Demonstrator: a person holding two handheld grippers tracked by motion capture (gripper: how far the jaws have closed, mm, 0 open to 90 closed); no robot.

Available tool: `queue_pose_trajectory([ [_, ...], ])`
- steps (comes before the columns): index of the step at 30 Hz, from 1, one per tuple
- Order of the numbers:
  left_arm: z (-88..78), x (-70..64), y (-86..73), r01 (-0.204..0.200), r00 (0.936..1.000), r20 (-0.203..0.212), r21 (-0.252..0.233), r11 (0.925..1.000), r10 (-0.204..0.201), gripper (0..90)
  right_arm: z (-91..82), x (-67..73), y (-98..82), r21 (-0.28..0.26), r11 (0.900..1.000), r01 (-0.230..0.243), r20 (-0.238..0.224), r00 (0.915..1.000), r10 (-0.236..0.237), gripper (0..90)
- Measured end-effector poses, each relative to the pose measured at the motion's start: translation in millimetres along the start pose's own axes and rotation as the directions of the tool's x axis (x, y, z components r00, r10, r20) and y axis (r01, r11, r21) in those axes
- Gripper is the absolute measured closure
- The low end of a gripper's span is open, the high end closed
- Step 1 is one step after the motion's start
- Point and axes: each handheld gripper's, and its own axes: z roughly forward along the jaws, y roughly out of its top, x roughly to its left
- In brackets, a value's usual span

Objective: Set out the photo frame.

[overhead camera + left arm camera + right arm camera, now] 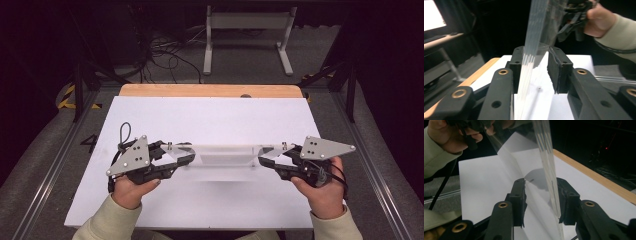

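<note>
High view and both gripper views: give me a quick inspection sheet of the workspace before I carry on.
Surface: white board on a wooden table, whose far edge shows.
Job's things: one clear plastic piece, long and folded, held level above the board between both tongs.
Clutter: nothing seen on the board.
Grippers: left tongs hold the piece's left end, right tongs its right end; in each gripper view the clear edge runs between the jaws.
Cables: a black loop by the left tongs; a tangle of leads on the floor beyond the table.
Surroundings: grey floor, white stand behind the table, black frame posts at the sides.
</note>
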Motion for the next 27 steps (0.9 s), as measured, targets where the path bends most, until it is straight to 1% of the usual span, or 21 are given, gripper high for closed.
queue_pose_trajectory([
  [1, 0.2, 2.6, -2.5, 0.017, 0.9998, -0.011, 0.005, 0.9998, -0.017, 65.7, 0.5, -1.0, -1.2, -0.016, 1.000, -0.004, 0.005, 1.0000, 0.004, 61.2],
  [2, 0.4, 5.1, -4.8, 0.026, 0.9994, -0.024, 0.013, 0.9996, -0.025, 63.4, 1.8, -2.8, -2.8, -0.043, 0.999, -0.005, 0.011, 0.9999, 0.006, 60.8],
  [3, 1.1, 7.1, -7.6, 0.037, 0.9988, -0.032, 0.016, 0.9992, -0.036, 62.1, 2.4, -3.6, -3.9, -0.056, 0.998, -0.012, 0.016, 0.9998, 0.013, 60.5],
  [4, 1.6, 8.8, -9.6, 0.044, 0.9984, -0.036, 0.021, 0.9988, -0.043, 62.0, 3.3, -5.0, -4.9, -0.074, 0.997, -0.015, 0.021, 0.9997, 0.016, 60.1],
  [5, 2.9, 10.7, -12.8, 0.058, 0.9973, -0.048, 0.031, 0.9979, -0.056, 61.9, 3.9, -6.0, -5.7, -0.087, 0.996, -0.018, 0.023, 0.9995, 0.020, 59.7],
  [7, 4.7, 13.2, -17.0, 0.073, 0.9950, -0.071, 0.043, 0.9964, -0.070, 61.9, 6.5, -9.5, -8.7, -0.124, 0.992, -0.035, 0.030, 0.9988, 0.039, 58.4],
  [8, 4.9, 14.0, -18.0, 0.077, 0.9943, -0.077, 0.046, 0.9960, -0.073, 61.9, 8.4, -12.0, -10.7, -0.142, 0.989, -0.050, 0.025, 0.9982, 0.054, 57.4],
  [9, 5.6, 14.9, -19.4, 0.083, 0.9931, -0.087, 0.053, 0.9951, -0.078, 61.9, 9.7, -13.7, -11.9, -0.149, 0.987, -0.058, 0.024, 0.9978, 0.062, 56.6],
  [12, 6.7, 17.7, -22.8, 0.086, 0.9906, -0.113, 0.075, 0.9935, -0.077, 62.2, 16.3, -19.6, -17.2, -0.152, 0.986, -0.070, 0.031, 0.9966, 0.076, 54.8],
  [14, 9.4, 20.0, -27.0, 0.102, 0.9869, -0.135, 0.090, 0.9907, -0.089, 62.2, 20.0, -22.0, -19.1, -0.155, 0.985, -0.078, 0.041, 0.9955, 0.086, 53.9],
  [16, 12.3, 21.3, -31.2, 0.108, 0.9820, -0.167, 0.119, 0.9870, -0.088, 62.1, 23.3, -24.3, -19.7, -0.162, 0.984, -0.071, 0.064, 0.9945, 0.083, 53.7],
  [18, 14.6, 22.8, -34.3, 0.108, 0.9795, -0.184, 0.141, 0.9841, -0.081, 62.2, 25.3, -26.6, -20.2, -0.165, 0.983, -0.074, 0.073, 0.9936, 0.087, 53.8],
  [19, 14.6, 22.8, -34.3, 0.108, 0.9795, -0.184, 0.141, 0.9841, -0.081, 62.3, 25.3, -26.6, -20.2, -0.165, 0.983, -0.074, 0.073, 0.9936, 0.087, 53.8],
  [20, 16.5, 24.4, -37.3, 0.122, 0.9767, -0.194, 0.146, 0.9817, -0.093, 62.4, 29.0, -29.1, -21.2, -0.165, 0.983, -0.081, 0.075, 0.9927, 0.094, 54.6],
  [21, 16.5, 24.4, -37.3, 0.122, 0.9767, -0.194, 0.146, 0.9817, -0.093, 62.4, 29.0, -29.1, -21.2, -0.165, 0.983, -0.081, 0.075, 0.9927, 0.094, 54.6],
  [23, 17.9, 26.4, -40.0, 0.131, 0.9736, -0.206, 0.156, 0.9790, -0.098, 62.6, 33.4, -31.0, -22.1, -0.160, 0.984, -0.081, 0.081, 0.9922, 0.095, 54.6],
  [25, 19.2, 28.8, -43.0, 0.139, 0.9701, -0.220, 0.163, 0.9767, -0.102, 62.9, 36.2, -32.5, -22.6, -0.163, 0.983, -0.083, 0.092, 0.9909, 0.099, 54.3],
  [27, 21.1, 31.6, -46.7, 0.158, 0.9652, -0.234, 0.165, 0.9735, -0.117, 62.9, 38.4, -35.0, -22.8, -0.173, 0.981, -0.088, 0.102, 0.9890, 0.107, 54.3],
])
